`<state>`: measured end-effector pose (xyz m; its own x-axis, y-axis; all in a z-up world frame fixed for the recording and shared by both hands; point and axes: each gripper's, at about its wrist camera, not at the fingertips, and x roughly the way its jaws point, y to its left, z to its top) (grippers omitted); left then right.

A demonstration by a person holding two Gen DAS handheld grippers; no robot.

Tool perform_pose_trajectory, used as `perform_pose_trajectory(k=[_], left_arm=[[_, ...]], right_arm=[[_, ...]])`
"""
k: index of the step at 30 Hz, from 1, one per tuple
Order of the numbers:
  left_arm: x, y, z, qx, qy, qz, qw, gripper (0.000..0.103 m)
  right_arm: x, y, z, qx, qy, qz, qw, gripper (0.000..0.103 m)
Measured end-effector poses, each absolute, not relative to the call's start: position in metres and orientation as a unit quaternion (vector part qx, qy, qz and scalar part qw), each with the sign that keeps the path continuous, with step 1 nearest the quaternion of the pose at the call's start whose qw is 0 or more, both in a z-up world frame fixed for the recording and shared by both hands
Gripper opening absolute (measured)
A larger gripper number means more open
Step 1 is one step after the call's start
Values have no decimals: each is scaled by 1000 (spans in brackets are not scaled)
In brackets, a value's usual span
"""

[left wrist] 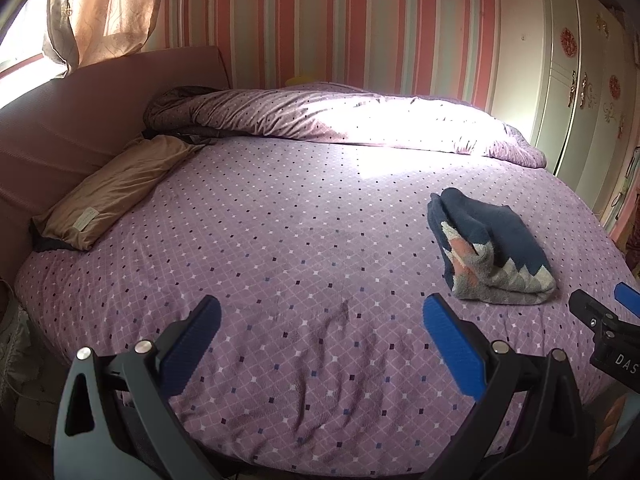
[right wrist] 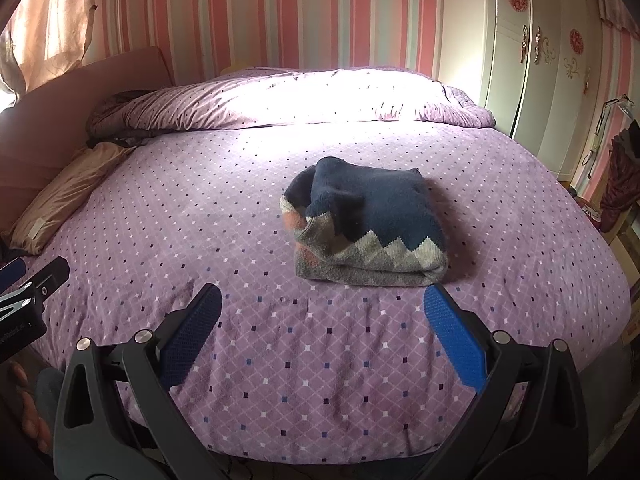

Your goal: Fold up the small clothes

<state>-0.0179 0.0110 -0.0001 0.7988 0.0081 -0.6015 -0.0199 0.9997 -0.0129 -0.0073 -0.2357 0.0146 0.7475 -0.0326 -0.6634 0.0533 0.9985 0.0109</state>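
A small knit sweater (left wrist: 494, 246), dark blue with a grey, white and pink zigzag band, lies folded in a compact bundle on the purple dotted bed sheet (left wrist: 280, 240). It also shows in the right wrist view (right wrist: 366, 226), near the middle of the bed. My left gripper (left wrist: 322, 314) is open and empty, above the sheet to the left of the sweater. My right gripper (right wrist: 322, 312) is open and empty, just in front of the sweater's near edge. Its tip also shows at the right edge of the left wrist view (left wrist: 604, 312).
A rolled purple duvet (left wrist: 340, 120) lies along the far side of the bed. A tan pillow (left wrist: 112, 190) rests against the pink headboard (left wrist: 60, 120) at left. A white wardrobe (right wrist: 540, 60) stands at the right. The sheet has wrinkles (left wrist: 320, 360) near the front edge.
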Motion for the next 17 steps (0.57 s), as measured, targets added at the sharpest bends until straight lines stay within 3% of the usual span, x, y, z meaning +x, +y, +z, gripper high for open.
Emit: perform_pose_trajectory(k=[17], left_arm=[[-12,10,-7,-16,327,0,945,101]], right_arm=[[-7,-239,8,12,358,-25,933,100]])
